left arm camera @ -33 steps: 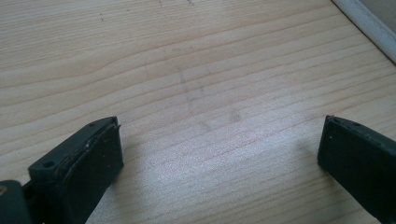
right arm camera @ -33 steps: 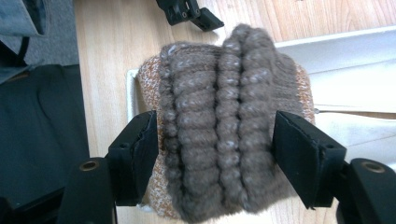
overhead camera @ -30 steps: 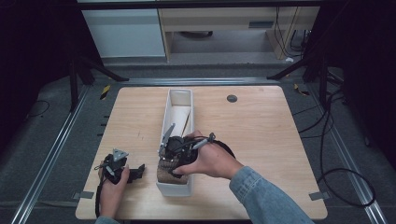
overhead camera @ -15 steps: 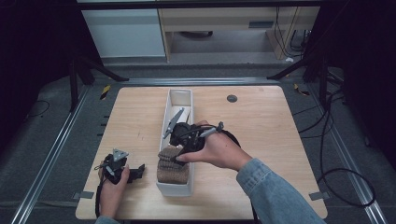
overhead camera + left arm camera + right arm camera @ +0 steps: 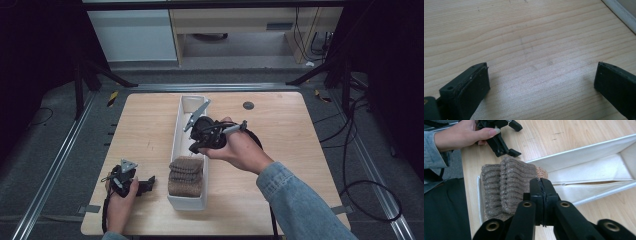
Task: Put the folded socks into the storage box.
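Note:
A folded brown knitted piece (image 5: 186, 175) lies in the near end of a long white fabric bin (image 5: 176, 135) at the table's middle. My right gripper (image 5: 195, 146) hovers above the bin just beyond the knit, apart from it. Its jaws have just been closing and now meet with nothing between them, as my right gripper (image 5: 541, 185) looks down on the ribbed knit (image 5: 506, 187) and the bin's inner wall (image 5: 584, 167). My left gripper (image 5: 150, 182) rests on the table left of the bin, open and empty; my left gripper (image 5: 541, 80) faces bare wood.
The wooden table (image 5: 280, 130) has a small dark round disc (image 5: 248, 105) near its far edge. The bin's far half holds nothing. The bin's white edge (image 5: 621, 12) is just ahead of the left jaws. Cables trail on the floor at right.
My right gripper has risen off the knit and moved farther along the bin, and its jaws have shut. The knit stays in the bin's near end. The left hand has not moved.

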A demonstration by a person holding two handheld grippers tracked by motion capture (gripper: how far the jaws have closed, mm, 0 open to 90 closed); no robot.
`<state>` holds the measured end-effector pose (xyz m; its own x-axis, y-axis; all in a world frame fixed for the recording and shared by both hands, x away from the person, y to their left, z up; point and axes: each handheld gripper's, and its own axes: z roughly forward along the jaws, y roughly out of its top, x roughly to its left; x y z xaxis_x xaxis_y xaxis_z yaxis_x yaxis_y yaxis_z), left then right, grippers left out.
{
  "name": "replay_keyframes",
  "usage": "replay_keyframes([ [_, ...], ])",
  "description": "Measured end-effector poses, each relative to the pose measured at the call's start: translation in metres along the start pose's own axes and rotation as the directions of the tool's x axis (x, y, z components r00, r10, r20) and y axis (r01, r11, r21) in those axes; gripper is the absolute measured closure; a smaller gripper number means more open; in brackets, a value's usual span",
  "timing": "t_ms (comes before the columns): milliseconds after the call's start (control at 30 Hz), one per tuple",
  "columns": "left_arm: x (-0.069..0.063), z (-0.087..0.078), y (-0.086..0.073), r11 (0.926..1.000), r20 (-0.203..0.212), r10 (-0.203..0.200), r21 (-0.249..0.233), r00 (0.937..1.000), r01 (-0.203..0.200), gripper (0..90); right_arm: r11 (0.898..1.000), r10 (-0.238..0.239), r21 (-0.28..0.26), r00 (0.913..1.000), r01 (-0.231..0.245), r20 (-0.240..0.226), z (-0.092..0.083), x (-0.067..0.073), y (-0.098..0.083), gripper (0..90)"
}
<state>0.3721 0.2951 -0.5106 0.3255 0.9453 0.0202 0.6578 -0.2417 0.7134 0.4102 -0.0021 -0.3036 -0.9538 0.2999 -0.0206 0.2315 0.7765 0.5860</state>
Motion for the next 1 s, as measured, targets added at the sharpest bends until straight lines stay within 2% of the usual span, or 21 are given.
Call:
replay_keyframes([
  [400, 0.000, 0.000, 0.000, 1.0000, 0.001, 0.004, 0.003, 1.0000, -0.004, 0.0, 0.999, -0.008, 0.042, 0.9977, 0.010, -0.067, 0.028, 0.002, -0.003, 90.0],
  [633, 0.000, 0.000, 0.000, 1.0000, 0.001, 0.003, 0.002, 1.0000, -0.003, 0.0, 0.999, -0.006, 0.051, 0.9968, 0.010, -0.080, 0.033, 0.002, -0.004, 90.0],
  [733, 0.000, 0.000, 0.000, 1.0000, 0.001, 0.003, 0.001, 1.0000, -0.003, 0.0, 0.999, -0.004, 0.044, 0.9951, 0.008, -0.099, 0.036, 0.004, -0.005, 90.0],
  [1000, 0.000, 0.000, 0.000, 1.0000, 0.001, 0.003, 0.002, 1.0000, -0.003, 0.0, 0.998, -0.003, 0.056, 0.9945, 0.009, -0.105, 0.042, 0.009, -0.010, 90.0],
])
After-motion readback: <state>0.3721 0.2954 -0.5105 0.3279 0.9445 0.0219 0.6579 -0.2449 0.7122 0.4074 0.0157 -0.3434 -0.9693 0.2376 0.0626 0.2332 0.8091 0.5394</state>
